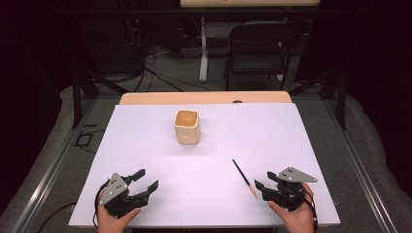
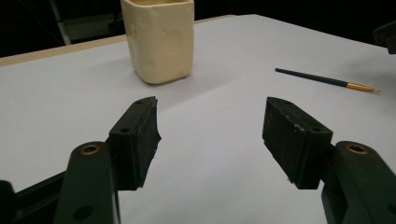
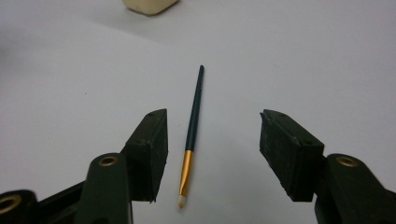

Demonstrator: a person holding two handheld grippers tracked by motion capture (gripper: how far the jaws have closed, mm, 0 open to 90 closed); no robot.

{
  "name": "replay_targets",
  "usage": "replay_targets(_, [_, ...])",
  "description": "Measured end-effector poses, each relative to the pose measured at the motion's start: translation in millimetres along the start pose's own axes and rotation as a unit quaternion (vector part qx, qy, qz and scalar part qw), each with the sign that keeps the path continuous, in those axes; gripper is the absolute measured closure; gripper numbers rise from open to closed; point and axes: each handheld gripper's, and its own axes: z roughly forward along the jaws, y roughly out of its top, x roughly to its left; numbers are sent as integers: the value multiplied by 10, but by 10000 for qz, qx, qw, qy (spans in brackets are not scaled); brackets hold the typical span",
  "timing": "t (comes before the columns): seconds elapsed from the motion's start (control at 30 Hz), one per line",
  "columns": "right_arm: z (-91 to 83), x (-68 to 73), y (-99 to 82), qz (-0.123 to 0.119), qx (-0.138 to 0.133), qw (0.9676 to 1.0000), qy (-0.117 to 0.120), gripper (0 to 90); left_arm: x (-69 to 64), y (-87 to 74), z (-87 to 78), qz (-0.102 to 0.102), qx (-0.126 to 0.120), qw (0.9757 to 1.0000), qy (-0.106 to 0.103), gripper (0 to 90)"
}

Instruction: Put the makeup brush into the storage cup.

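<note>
From where I sit, my right hand-held gripper is parked near the front right corner of the surface, jaws standing wide with nothing pressed between them. In the right gripper view the paintbrush lies flat on the surface, within the gap between the jaws but close beside the left one and clear of both pads. Its pale bristle tip points back toward me, the gold ferrule sits just ahead of that, and the dark handle runs away toward the far edge. So the brush's long axis lines up roughly with the direction the gripper points, not across it.

My left hand-held gripper rests near the front left corner, also spread open and empty, with the brush well apart from it off to its right. The right hand is plainly the nearer one for the pick.

As I judge it, the coming move turns on that alignment: the jaws close sideways across the thin handle, which suits a pinch, but I'd want to shift a little leftward to centre the brush, then drop to the surface before squeezing.

Farther off, toward the middle of the far edge, the cream cup stands upright, open at the top, well apart from the brush.
</note>
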Motion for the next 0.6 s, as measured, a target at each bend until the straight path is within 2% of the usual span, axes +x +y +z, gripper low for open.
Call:
replay_targets(0.23, [9,10,9,-73,241,9997,-19,418,-2,-4,13,-32,78,10000,-51,363])
replay_targets(0.53, [11,24,47,-139,387,9991,-59,418,-6,-3,8,-26,85,9999,-46,364])
replay_targets(0.6, [11,18,68,-134,507,9986,-50,423,-9,-2,7,-13,95,9999,-52,364])
